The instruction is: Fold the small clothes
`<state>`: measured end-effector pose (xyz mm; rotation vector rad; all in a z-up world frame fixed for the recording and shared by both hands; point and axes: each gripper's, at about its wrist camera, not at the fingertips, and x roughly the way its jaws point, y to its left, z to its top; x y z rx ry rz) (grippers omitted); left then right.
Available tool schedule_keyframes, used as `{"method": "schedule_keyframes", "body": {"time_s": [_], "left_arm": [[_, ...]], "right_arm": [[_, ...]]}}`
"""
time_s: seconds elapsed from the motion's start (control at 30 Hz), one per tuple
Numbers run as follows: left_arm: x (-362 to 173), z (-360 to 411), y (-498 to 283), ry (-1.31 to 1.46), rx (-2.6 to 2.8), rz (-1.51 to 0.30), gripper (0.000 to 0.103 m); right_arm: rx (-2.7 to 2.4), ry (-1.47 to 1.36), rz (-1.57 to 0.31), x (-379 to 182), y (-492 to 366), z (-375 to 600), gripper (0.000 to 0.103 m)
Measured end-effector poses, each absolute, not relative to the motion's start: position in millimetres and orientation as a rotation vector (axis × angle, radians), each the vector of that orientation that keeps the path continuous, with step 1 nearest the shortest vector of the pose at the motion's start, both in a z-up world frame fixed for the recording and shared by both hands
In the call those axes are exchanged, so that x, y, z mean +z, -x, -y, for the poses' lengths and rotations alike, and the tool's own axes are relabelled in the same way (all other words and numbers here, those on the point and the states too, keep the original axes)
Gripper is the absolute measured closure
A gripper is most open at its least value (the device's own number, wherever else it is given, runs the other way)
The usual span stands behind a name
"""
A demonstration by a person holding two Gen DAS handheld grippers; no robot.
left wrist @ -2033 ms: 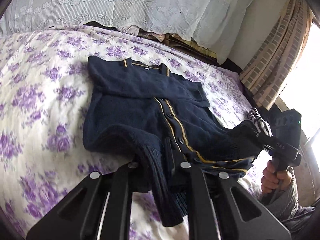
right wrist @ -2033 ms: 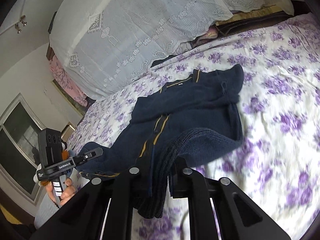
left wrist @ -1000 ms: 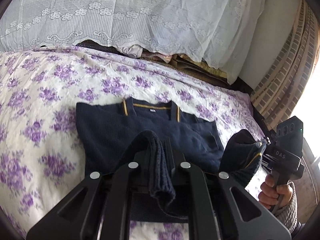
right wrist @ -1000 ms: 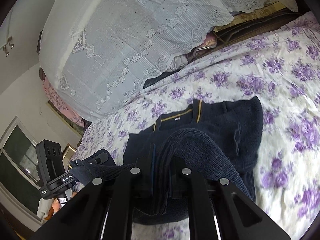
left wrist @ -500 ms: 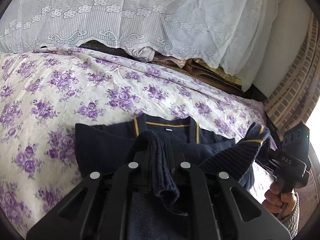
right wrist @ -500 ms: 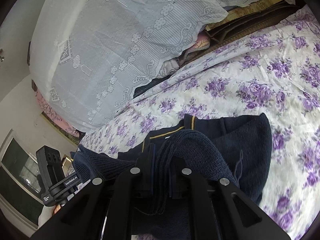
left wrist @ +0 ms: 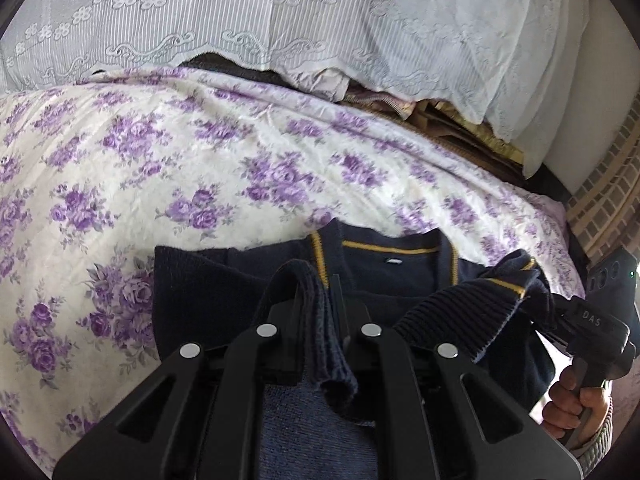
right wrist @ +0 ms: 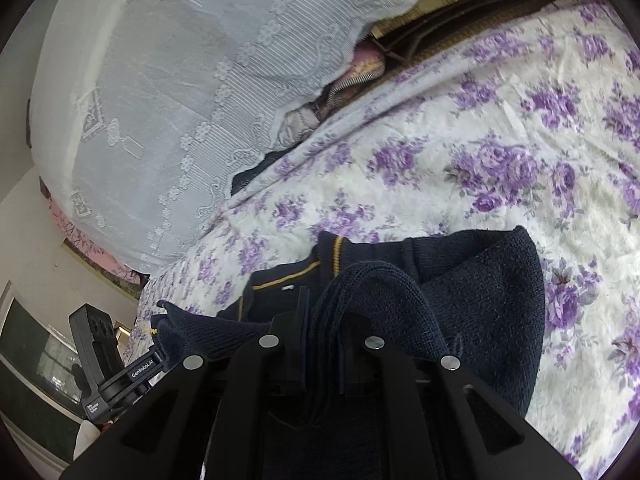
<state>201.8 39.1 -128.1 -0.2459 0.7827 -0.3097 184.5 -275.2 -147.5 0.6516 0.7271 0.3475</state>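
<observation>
Navy knit: 1 cardigan (left wrist: 208, 312), its hem apparently pinched in 2 grippers, left (left wrist: 320, 300) and right (right wrist: 326, 312).

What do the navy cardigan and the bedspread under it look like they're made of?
Navy cardigan: knitted yarn, likely wool or acrylic; ribbed hem, fuzzy matte surface, mustard-yellow trim. Floral bedspread: thin woven fabric, perhaps cotton or a blend; printed purple roses, fine creases, slight sheen.
</observation>
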Motion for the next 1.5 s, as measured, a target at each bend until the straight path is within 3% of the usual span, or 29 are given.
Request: {"method": "schedule_keyframes", "body": {"time_s": [0.1, 0.13, 0.2, 0.23, 0.27, 0.3, 0.4, 0.43, 0.47, 0.63, 0.87, 0.97, 1.07, 1.3, 1.5], "left_arm": [[-136.2, -41.1, -206.9, 0.258, -0.298, -0.793, 0.092], [-137.5, -42.0, -207.4, 0.265, -0.300, -0.795, 0.092], [-136.6, -44.4, -204.7, 0.278, -0.319, -0.789, 0.086], [-134.5, -45.5, -201.8, 0.286, -0.331, -0.780, 0.077], [-131.8, -46.3, -198.7, 0.290, -0.337, -0.768, 0.071], [-127.5, -47.3, -194.4, 0.290, -0.336, -0.751, 0.068], [-116.5, -49.5, -183.9, 0.295, -0.341, -0.706, 0.043], [-111.6, -50.9, -179.7, 0.291, -0.318, -0.678, 0.022], [-103.1, -54.1, -170.3, 0.267, -0.237, -0.616, 0.008], [-78.1, -59.6, -150.8, 0.213, -0.138, -0.498, 0.005], [-95.2, -9.1, -159.9, 0.037, -0.179, -0.594, 0.005], [-115.3, 13.4, -176.2, -0.162, 0.019, -0.639, 0.005], [-145.9, 1.4, -211.6, -0.140, 0.080, -0.808, 0.004], [-159.7, -64.1, -231.9, 0.227, -0.039, -0.941, 0.004], [-118.3, -58.0, -199.5, 0.213, -0.082, -0.767, 0.005]], "right_arm": [[0.347, -0.643, -0.735, -153.3, -190.1, 274.1, 0.084], [0.358, -0.648, -0.731, -152.3, -189.8, 274.0, 0.076], [0.349, -0.652, -0.692, -144.9, -183.5, 276.7, 0.039], [0.327, -0.650, -0.643, -137.3, -176.8, 280.3, 0.015], [0.322, -0.651, -0.596, -130.5, -171.0, 283.6, 0.010], [0.330, -0.652, -0.562, -124.2, -166.3, 285.9, 0.010], [0.346, -0.657, -0.497, -109.0, -155.6, 291.2, 0.004], [0.327, -0.643, -0.477, -104.7, -151.2, 291.3, 0.003], [0.311, -0.623, -0.471, -102.2, -149.5, 289.9, 0.003], [0.177, -0.373, -0.508, -92.7, -149.2, 256.9, 0.003], [0.197, 0.073, -0.510, -91.8, -141.8, 184.0, 0.003], [0.118, 0.171, -0.598, -106.3, -162.2, 166.3, 0.003], [-0.047, 0.253, -0.733, -133.9, -198.7, 166.9, 0.004], [-0.113, -0.102, -0.825, -145.0, -213.2, 254.9, 0.003], [0.059, -0.319, -0.639, -115.6, -180.6, 266.1, 0.003]]}}
